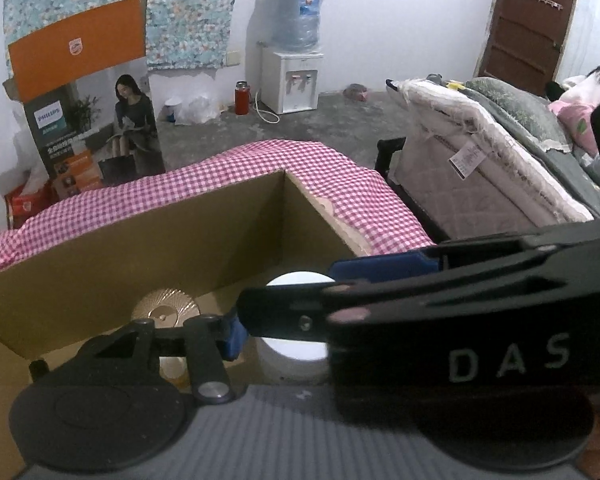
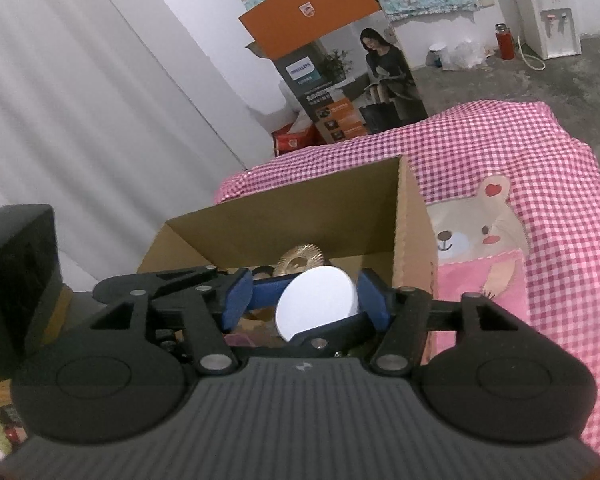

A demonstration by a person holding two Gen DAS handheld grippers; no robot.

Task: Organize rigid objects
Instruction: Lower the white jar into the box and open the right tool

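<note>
An open cardboard box [image 2: 284, 216] stands on a pink checked cloth [image 2: 540, 168]. My right gripper [image 2: 306, 304] is above the box, its blue pads [image 2: 374, 300] on either side of a round white jar [image 2: 318, 300], which it holds tilted over the box. In the left wrist view the right gripper [image 1: 380, 280] crosses from the right, hiding most of the left gripper; the white jar [image 1: 296, 344] shows behind it. My left gripper's left blue pad [image 1: 234, 332] shows; its right finger is hidden. A gold ribbed disc [image 1: 166, 306] [image 2: 300, 260] lies in the box.
A bear picture [image 2: 480, 240] is on the cloth right of the box. A tall orange Philips carton [image 2: 340, 64] stands behind the table. A bed [image 1: 500, 152] is to the right. A water dispenser [image 1: 294, 76] stands by the far wall.
</note>
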